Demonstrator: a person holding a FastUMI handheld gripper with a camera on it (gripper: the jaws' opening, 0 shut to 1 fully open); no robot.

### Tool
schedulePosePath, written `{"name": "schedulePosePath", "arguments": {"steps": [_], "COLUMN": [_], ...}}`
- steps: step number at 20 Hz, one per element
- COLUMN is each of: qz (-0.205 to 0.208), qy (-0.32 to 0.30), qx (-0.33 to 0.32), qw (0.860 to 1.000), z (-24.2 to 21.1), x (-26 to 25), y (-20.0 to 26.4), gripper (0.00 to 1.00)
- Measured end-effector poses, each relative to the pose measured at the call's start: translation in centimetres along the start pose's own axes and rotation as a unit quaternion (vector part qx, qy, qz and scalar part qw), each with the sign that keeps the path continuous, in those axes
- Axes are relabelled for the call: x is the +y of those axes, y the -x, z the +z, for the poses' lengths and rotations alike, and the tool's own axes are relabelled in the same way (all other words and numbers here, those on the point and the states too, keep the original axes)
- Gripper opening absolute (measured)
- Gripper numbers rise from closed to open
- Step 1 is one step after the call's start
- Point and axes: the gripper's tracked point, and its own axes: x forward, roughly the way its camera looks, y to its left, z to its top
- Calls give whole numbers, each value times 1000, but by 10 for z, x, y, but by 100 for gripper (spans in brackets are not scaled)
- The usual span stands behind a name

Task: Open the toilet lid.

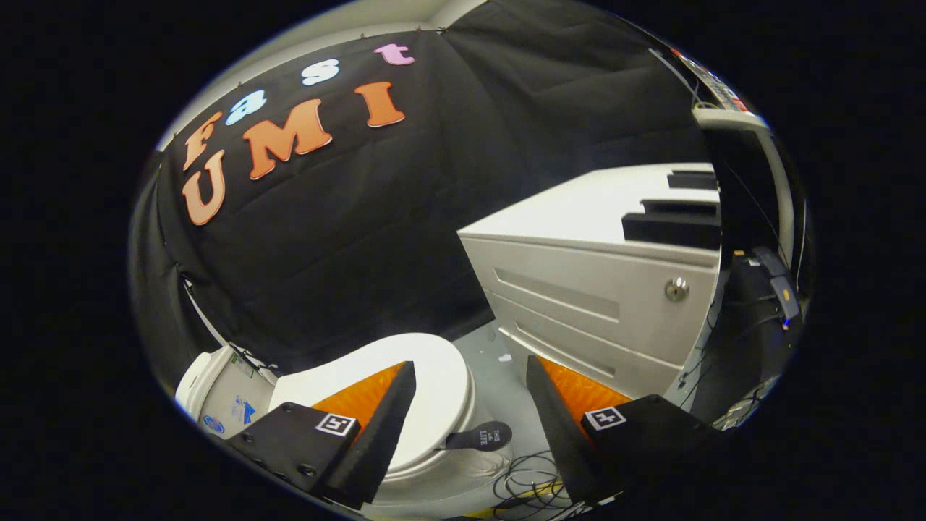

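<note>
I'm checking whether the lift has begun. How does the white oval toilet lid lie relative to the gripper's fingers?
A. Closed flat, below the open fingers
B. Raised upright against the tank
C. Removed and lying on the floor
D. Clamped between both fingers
A: the white oval toilet lid lies closed and flat, with the gripper open above it, touching nothing.

Black cloth wall (405, 217) spans the far side and wraps round to the left, creased, with a seam near the top. Pale ceiling strip (347, 25) above it. Right: white drawer cabinet (579, 304) on the floor, round metal lock (676, 289) on its front, black slabs (673, 228) on its top. Grey floor (506, 391), loose black cables (524, 477) near. Far right: dark gear and wiring (767, 289), too dim to identify. Lighting even.
</note>
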Motion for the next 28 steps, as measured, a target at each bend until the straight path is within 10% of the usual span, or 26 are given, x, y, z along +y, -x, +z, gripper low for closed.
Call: {"name": "schedulePosePath", "arguments": {"steps": [16, 28], "qz": [0, 49], "qy": [-259, -362], "qx": [175, 206], "qw": [950, 908], "z": [-129, -130], "x": [-31, -18], "y": [-9, -16], "gripper": [96, 47]}}
